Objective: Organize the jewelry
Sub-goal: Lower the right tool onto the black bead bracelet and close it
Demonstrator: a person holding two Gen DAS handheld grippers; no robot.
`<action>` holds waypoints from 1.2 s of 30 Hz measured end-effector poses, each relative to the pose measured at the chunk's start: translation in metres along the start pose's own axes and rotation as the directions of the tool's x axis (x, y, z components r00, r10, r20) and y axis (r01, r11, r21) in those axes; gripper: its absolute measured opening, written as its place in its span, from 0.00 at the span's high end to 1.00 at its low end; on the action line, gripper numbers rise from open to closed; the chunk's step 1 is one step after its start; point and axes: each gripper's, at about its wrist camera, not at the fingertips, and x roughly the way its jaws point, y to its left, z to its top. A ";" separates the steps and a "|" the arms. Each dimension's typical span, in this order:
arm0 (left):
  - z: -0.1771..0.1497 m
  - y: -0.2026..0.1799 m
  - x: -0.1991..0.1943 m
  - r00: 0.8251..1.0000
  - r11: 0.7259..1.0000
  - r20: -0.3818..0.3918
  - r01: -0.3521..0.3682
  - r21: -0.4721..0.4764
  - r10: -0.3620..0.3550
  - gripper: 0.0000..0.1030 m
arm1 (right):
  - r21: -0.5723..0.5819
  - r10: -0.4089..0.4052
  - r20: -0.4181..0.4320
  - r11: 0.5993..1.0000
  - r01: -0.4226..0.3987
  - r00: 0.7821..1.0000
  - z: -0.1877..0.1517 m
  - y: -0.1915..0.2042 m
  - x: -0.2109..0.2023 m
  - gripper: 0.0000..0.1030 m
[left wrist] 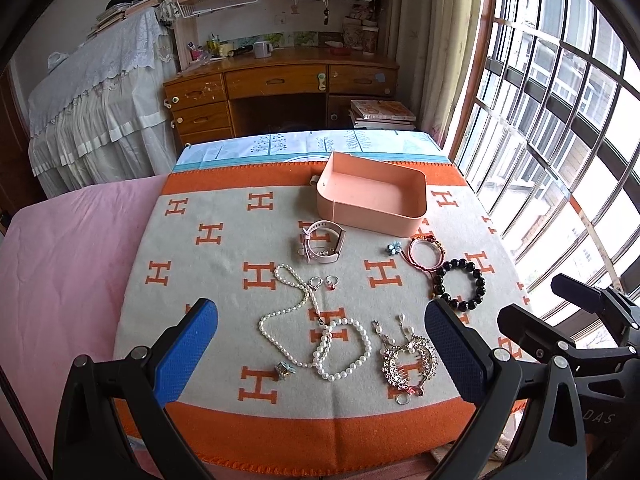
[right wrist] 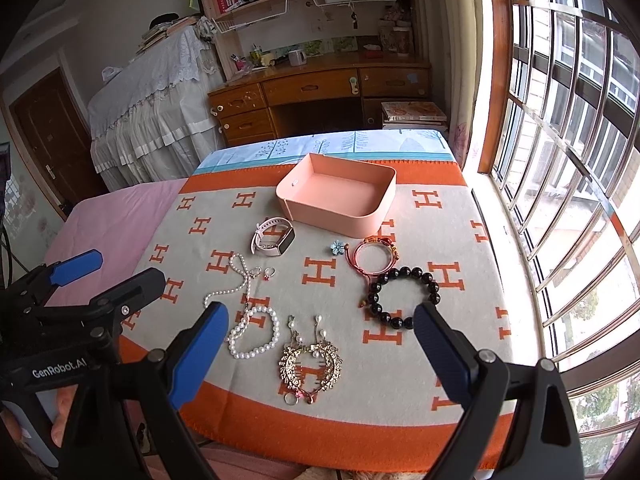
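An empty pink tray [left wrist: 416, 204] [right wrist: 380, 204] stands at the far side of an orange-and-grey blanket [left wrist: 224, 264] [right wrist: 332, 276]. In front of it lie a pink watch [left wrist: 322, 242] [right wrist: 272, 238], a pearl necklace [left wrist: 288, 312] [right wrist: 236, 286], a pearl bracelet [left wrist: 344, 350] [right wrist: 256, 334], gold filigree earrings [left wrist: 408, 360] [right wrist: 310, 364], a black bead bracelet [left wrist: 460, 284] [right wrist: 404, 296], a red cord bracelet [left wrist: 424, 252] [right wrist: 372, 254], a blue flower [left wrist: 394, 248] [right wrist: 338, 247] and small rings [left wrist: 332, 281] [right wrist: 269, 273]. My left gripper [left wrist: 320, 320] and right gripper [right wrist: 320, 320] hover open and empty over the near edge.
A pink sheet [left wrist: 60, 264] lies left of the blanket. A barred window [left wrist: 560, 120] runs along the right. A wooden desk [left wrist: 280, 88] with shelves and a cloth-covered piece of furniture [left wrist: 100, 100] stand beyond the bed. The right gripper also shows in the left wrist view [left wrist: 568, 320].
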 end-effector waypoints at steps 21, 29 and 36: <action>0.071 0.030 0.109 0.994 1.000 -0.105 0.008 -0.013 -0.010 0.01 | -0.013 -0.068 -0.017 0.998 0.068 0.998 0.046 -0.041 0.057 0.08; 0.087 0.042 0.160 0.976 0.999 -0.215 -0.049 -0.005 0.047 0.01 | 0.114 -0.052 -0.125 0.991 0.066 0.991 0.075 -0.096 0.102 0.21; 0.080 0.032 0.192 0.957 0.999 -0.288 -0.025 0.031 0.033 0.02 | 0.189 -0.017 -0.264 0.980 0.069 0.964 0.070 -0.121 0.148 0.36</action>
